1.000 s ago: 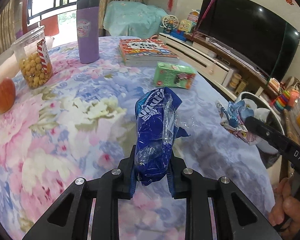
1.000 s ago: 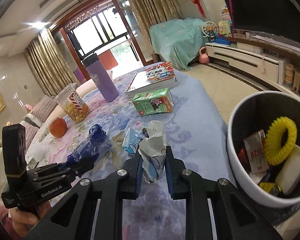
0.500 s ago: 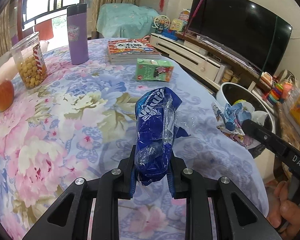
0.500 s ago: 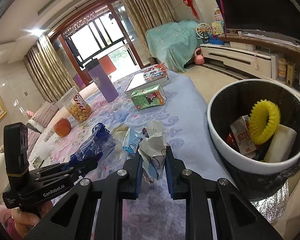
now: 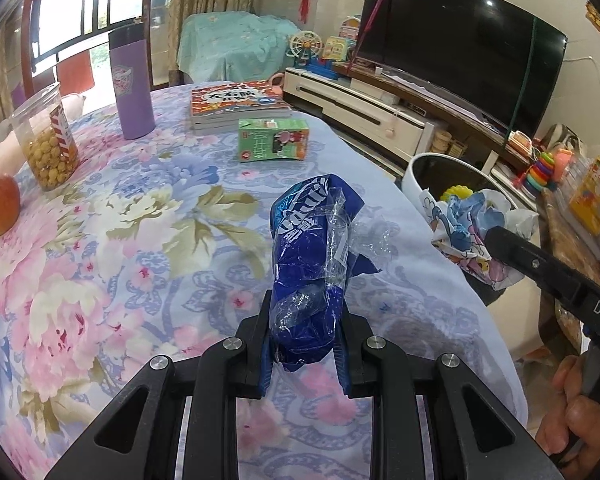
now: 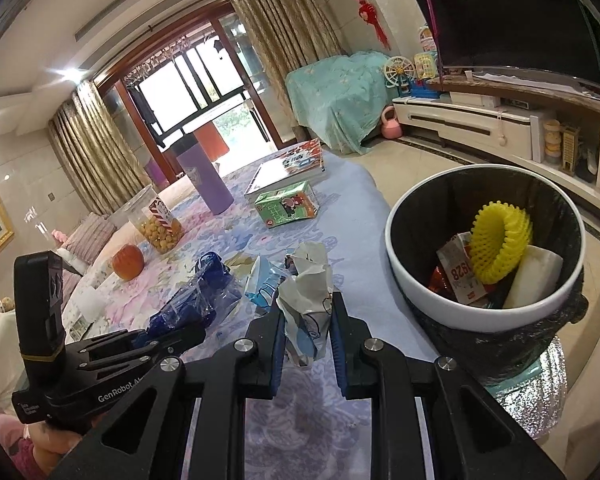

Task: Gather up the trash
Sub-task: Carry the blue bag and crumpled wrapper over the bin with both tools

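My left gripper (image 5: 304, 344) is shut on a crumpled blue plastic wrapper (image 5: 312, 260) and holds it above the floral tablecloth (image 5: 120, 240). My right gripper (image 6: 306, 332) is shut on a crumpled white-and-blue cartoon wrapper (image 6: 306, 300), near the table's right edge. The wrapper also shows in the left wrist view (image 5: 464, 228), held beside the bin. The white-rimmed trash bin (image 6: 416, 280) stands off the table's edge to the right of my right gripper. It holds a yellow foam net (image 6: 500, 244) and other trash. The left gripper and blue wrapper (image 6: 196, 300) appear at the left in the right wrist view.
On the table are a green drink carton (image 5: 274, 140), a stack of books (image 5: 236, 104), a purple tumbler (image 5: 130, 84), a jar of yellow snack balls (image 5: 48, 140) and an orange fruit (image 5: 0, 204). A TV (image 5: 460, 40) and low cabinet stand beyond the bin.
Both grippers have moved back and toward the bin side with their wrappers still held. The bin has come more fully into both views.
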Demonstrator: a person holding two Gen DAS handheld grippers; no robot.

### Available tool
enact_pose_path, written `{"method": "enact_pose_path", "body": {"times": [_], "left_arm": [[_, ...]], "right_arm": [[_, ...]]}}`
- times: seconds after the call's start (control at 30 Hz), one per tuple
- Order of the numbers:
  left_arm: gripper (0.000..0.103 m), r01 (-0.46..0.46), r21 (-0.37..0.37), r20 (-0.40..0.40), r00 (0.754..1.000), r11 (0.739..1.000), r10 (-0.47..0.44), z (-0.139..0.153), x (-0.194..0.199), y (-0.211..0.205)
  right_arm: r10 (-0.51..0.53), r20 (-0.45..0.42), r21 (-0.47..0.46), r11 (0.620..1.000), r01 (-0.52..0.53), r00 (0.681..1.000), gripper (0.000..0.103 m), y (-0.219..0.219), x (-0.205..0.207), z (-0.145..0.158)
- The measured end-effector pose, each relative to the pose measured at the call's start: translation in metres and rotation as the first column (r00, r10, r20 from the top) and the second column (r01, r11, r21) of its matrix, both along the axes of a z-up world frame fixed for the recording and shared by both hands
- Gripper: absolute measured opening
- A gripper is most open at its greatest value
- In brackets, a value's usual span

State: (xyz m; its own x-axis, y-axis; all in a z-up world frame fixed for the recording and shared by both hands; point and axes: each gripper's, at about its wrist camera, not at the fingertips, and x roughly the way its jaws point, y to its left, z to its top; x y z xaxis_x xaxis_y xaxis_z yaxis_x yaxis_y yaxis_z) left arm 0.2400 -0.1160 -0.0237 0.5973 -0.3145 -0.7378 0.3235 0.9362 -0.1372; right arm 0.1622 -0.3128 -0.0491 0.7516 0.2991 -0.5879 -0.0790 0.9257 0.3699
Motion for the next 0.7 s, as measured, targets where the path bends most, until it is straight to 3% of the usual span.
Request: {"method": "enact_pose_path", "body": {"times": [0.7], "left_arm": [[0.023,0.046,0.016,-0.003,0.999,0.999,-0.046,0.001,-0.008,-0.018]], "right_arm": [[-0.044,0.008,0.015,0.999,0.043,0.999,0.020,-0.024,-0.016,0.000]]}}
